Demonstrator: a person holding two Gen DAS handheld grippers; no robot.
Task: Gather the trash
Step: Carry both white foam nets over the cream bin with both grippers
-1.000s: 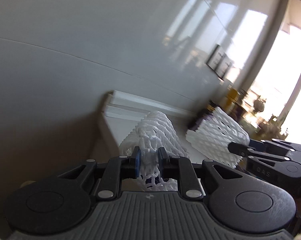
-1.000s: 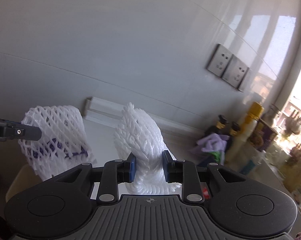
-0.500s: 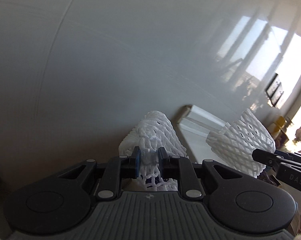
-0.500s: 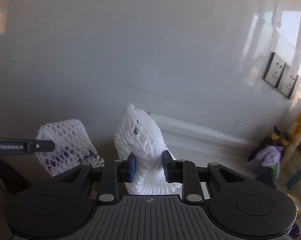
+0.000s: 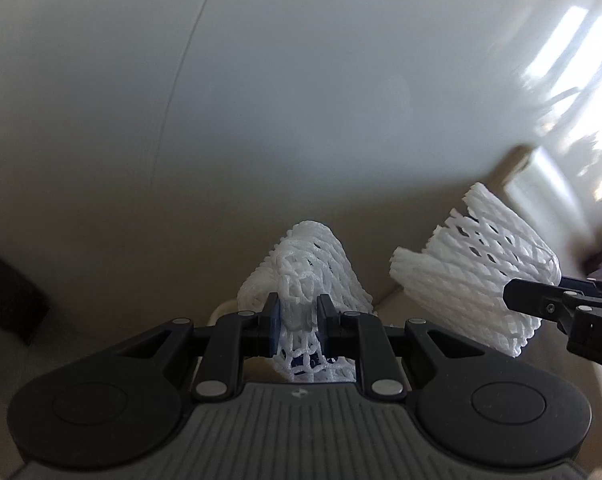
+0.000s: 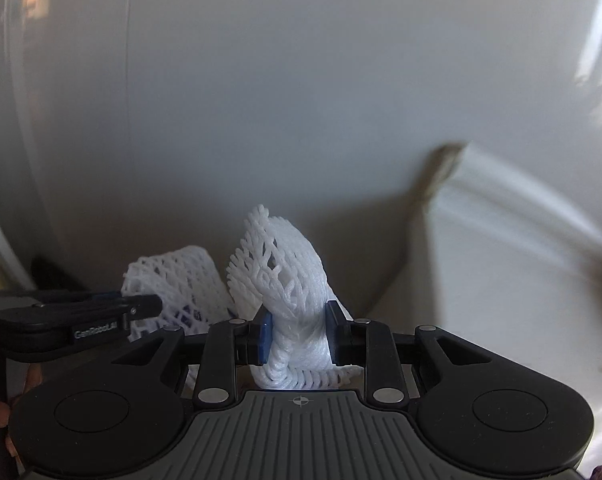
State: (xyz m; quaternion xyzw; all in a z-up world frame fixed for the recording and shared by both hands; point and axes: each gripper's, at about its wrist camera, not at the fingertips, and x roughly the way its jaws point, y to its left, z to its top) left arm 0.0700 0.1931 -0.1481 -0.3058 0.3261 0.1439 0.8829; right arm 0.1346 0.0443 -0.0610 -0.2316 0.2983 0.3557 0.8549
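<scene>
So both grippers are loaded right now. The left gripper (image 5: 298, 322) has its jaws clamped on a white foam fruit net (image 5: 305, 276), and the right gripper (image 6: 297, 332) is pinching a second foam net (image 6: 285, 280) the same way, squashed at the waist between the blue pads (image 6: 265, 334). Neither net touches the counter; they're both up in the air, side by side and nearly touching.

What's changed over the last second: the view has swung. The wall sockets, the bottles and the purple cloth at the far right end of the counter have dropped out of the frame, and now it's mostly plain white wall (image 5: 301, 100), with the white counter's (image 6: 501, 280) left edge off to the right. A dark shape (image 5: 5, 292) sits low at the left edge of the left wrist view. The grips look unchanged.

My read is that pickup is done and this is the carry, heading off the counter's left end and downward. That dark thing might be the bin, but I honestly can't tell. Foam nets are springy, so holding the squeeze matters until release.
</scene>
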